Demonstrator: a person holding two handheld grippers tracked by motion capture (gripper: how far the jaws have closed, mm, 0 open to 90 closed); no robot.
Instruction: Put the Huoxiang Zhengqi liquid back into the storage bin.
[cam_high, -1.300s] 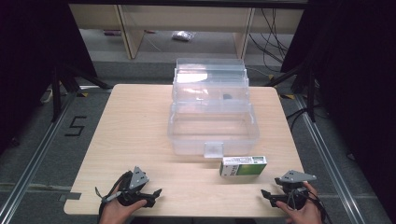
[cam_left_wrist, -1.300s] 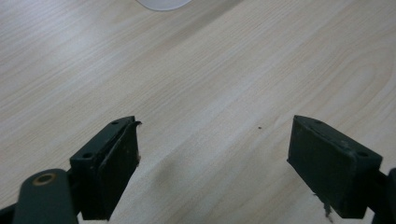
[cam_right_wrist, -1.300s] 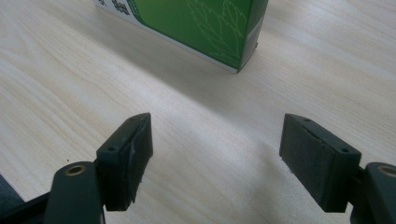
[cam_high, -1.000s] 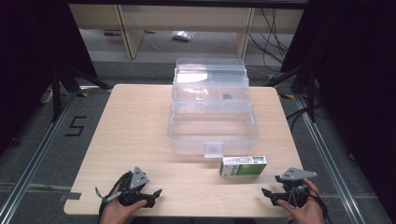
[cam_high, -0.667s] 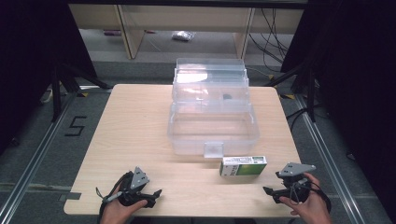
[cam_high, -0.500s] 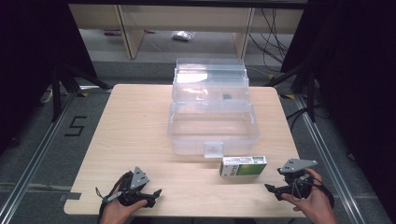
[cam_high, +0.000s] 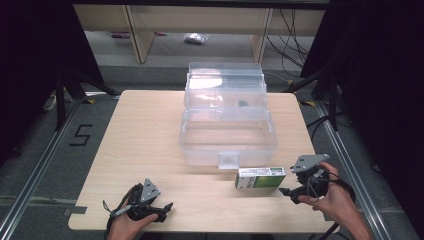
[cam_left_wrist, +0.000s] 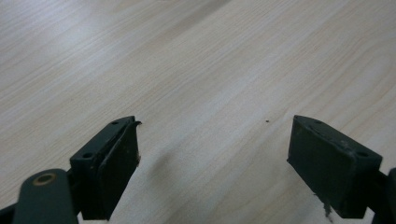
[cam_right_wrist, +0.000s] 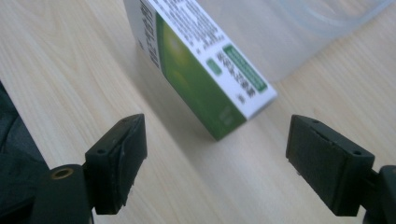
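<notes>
Where table (cam_high: 145, 130) holds stock: one clear plastic box (cam_high: 227, 142), lid raised, main tub bare, small dark item (cam_high: 243, 104) on upper tray; one green-and-white carton (cam_high: 260, 177) lying just in front of box, near right gripper (cam_high: 290, 192); two grippers, left gripper (cam_high: 162, 210) well apart at near edge; both with jaws spread wide, nothing between; right gripper view adds carton's printed face, unreadable; left gripper view adds bare wood grain.
</notes>
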